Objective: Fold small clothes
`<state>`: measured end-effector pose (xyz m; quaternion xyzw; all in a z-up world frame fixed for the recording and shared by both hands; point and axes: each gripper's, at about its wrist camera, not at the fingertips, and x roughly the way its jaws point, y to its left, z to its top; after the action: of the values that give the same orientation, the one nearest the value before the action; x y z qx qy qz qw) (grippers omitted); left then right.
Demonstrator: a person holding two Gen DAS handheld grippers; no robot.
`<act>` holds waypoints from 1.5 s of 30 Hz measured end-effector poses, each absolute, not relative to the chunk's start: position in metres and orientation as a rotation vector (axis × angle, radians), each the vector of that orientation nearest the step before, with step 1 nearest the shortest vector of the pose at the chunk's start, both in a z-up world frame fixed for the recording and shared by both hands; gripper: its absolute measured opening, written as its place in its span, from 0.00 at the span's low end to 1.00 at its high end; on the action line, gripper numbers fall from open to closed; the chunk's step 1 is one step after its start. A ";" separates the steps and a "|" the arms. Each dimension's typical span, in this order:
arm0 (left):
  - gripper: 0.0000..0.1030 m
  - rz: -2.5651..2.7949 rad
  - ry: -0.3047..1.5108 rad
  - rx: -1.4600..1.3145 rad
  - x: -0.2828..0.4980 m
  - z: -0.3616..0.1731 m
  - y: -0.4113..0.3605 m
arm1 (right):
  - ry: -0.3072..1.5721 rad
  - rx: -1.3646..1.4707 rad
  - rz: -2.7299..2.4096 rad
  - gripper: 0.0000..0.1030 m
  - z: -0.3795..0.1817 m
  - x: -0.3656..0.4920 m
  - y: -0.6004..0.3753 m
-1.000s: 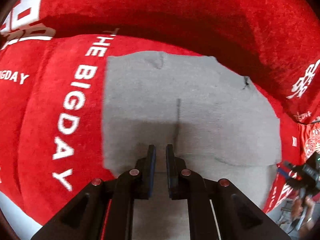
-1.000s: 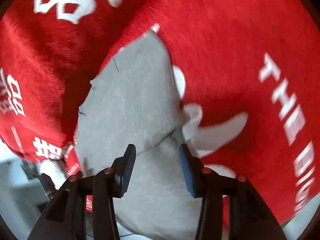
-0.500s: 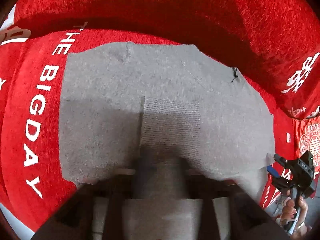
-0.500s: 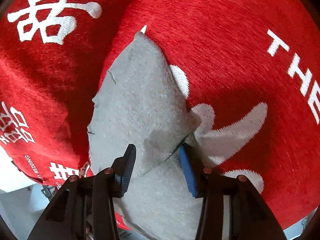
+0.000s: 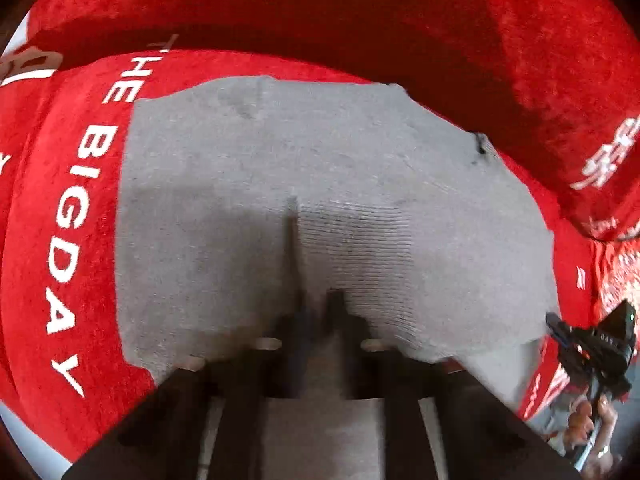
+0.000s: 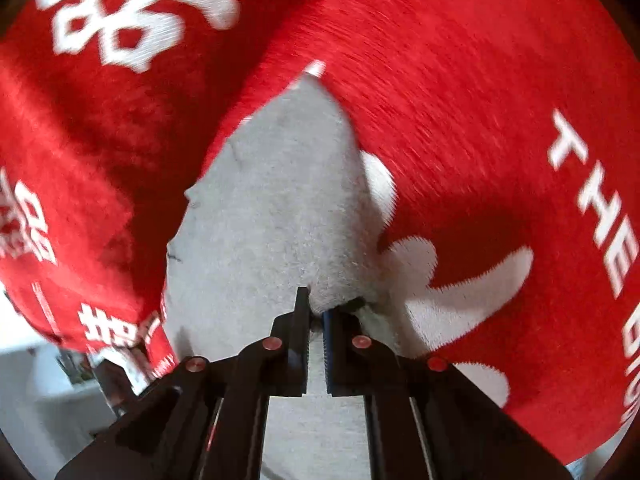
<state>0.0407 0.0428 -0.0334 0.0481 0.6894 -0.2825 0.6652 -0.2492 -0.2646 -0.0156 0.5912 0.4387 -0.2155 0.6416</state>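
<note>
Pinching: your right gripper (image 6: 316, 312), half apart a second ago, now clamps the garment (image 6: 272, 216) edge | left gripper (image 5: 318, 312) reopened wide and is again clamped on cloth | garment flat on red cover (image 5: 60, 240) | ready to lift and fold.

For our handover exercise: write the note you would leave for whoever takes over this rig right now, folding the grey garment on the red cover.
Left tool: shut, pinching the near edge of the grey garment.
Right tool: shut on the garment's edge at its side.
Garment: spread on the red cover printed THE BIG DAY; its ribbed panel lies just beyond the left tool.
Done: both edges gripped.
Left: the folding itself; no finished fold is visible yet.
</note>
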 end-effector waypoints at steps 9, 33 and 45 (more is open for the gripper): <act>0.09 -0.627 1.522 0.167 0.014 -0.034 0.057 | 1.104 1.274 -0.474 0.05 -0.033 -0.266 -0.265; 0.09 -0.521 1.430 0.305 -0.001 -0.012 0.029 | 1.215 0.809 -0.497 0.14 -0.018 -0.173 -0.301; 0.76 -0.448 1.403 0.420 -0.018 -0.012 0.016 | 1.215 0.888 -0.604 0.10 -0.011 -0.211 -0.327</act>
<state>-0.0177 0.0165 -0.0122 0.1900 0.6348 -0.2030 0.7209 -0.2113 -0.3271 -0.0109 0.3970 0.5432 -0.2699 0.6889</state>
